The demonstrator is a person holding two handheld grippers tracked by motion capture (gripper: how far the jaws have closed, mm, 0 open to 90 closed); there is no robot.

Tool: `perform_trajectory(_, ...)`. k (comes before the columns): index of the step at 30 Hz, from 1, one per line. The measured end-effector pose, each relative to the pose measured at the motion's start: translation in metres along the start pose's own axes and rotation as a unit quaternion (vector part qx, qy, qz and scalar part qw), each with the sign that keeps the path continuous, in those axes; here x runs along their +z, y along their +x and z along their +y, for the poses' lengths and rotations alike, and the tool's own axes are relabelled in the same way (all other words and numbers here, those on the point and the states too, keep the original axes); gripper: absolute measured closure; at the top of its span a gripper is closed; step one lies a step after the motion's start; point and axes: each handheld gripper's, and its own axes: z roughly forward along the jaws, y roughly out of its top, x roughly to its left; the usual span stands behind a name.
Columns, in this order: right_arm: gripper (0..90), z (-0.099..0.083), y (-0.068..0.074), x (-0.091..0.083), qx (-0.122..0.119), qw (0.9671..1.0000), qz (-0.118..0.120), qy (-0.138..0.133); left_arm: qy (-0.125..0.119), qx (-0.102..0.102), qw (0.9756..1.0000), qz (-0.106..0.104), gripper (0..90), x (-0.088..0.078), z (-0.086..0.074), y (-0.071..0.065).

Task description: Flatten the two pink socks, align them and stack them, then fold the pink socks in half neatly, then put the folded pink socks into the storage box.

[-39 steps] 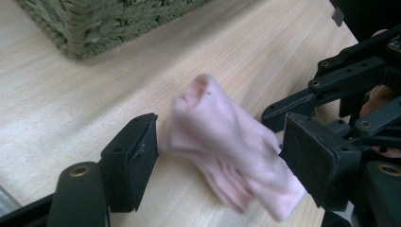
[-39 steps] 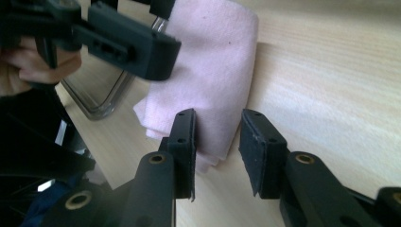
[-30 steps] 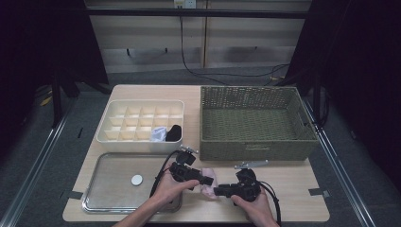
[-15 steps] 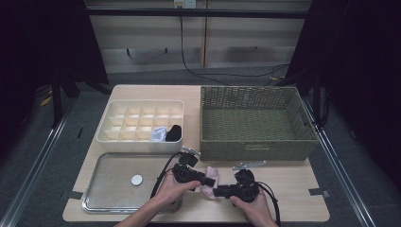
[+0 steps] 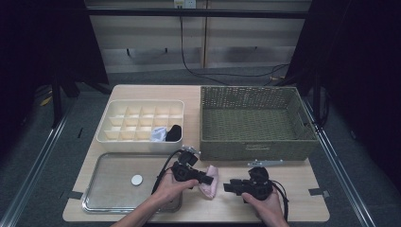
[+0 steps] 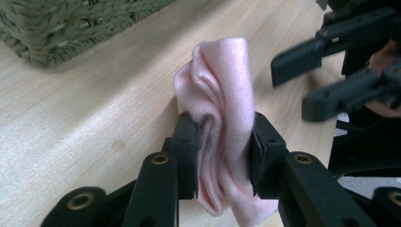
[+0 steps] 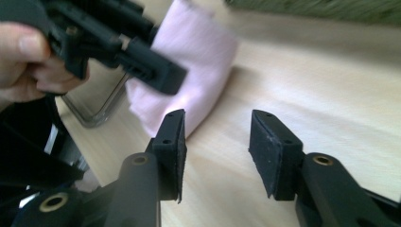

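**Pink cloth passes to the left tongs**

At the far left lies the metal tray (image 5: 101, 198) with a small white disc (image 5: 136, 179) on it, and behind it the cream divider box (image 5: 142, 124); next comes the left tongs (image 5: 206, 179), whose jaws have just been closing and now stand clamped on the pink cloth (image 6: 222, 127), a bunched roll on the table (image 5: 302, 198) just in front of the wicker basket (image 5: 255, 124); to the right, the right tongs (image 7: 216, 142) have just been opening, jaws apart with nothing between them, near the cloth but not touching it. The step in hand looks like a handover to the left side; the next move likely calls for a lift without the folds slipping loose. The cloth's long axis runs away from the person, toward the basket, its upper end tipped slightly rightward.
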Motion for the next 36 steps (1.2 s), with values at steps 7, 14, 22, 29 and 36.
perform_trajectory(7, 53.0, 0.001, -0.008, -0.016, 0.006, 0.9996, -0.007, -0.027, -0.007, 0.010, 0.9999, -0.005, 68.1, -0.010, 0.002, -0.001)
perform_trajectory(14, 42.8, 0.004, -0.015, -0.035, 0.019, 0.9983, -0.025, -0.049, -0.020, 0.015, 0.9997, 0.004, 68.1, -0.026, 0.002, 0.002)
perform_trajectory(22, 37.2, 0.003, -0.022, -0.046, 0.020, 0.9965, -0.050, -0.064, -0.027, 0.010, 0.9995, 0.010, 68.0, -0.034, -0.001, 0.004)
perform_trajectory(29, 34.5, 0.002, -0.024, -0.051, 0.020, 0.9953, -0.061, -0.072, -0.035, 0.010, 0.9992, 0.015, 67.8, -0.041, -0.003, 0.002)
perform_trajectory(36, 32.6, 0.000, -0.024, -0.053, 0.021, 0.9946, -0.072, -0.072, -0.031, 0.017, 0.9991, 0.022, 67.6, -0.047, -0.007, 0.001)
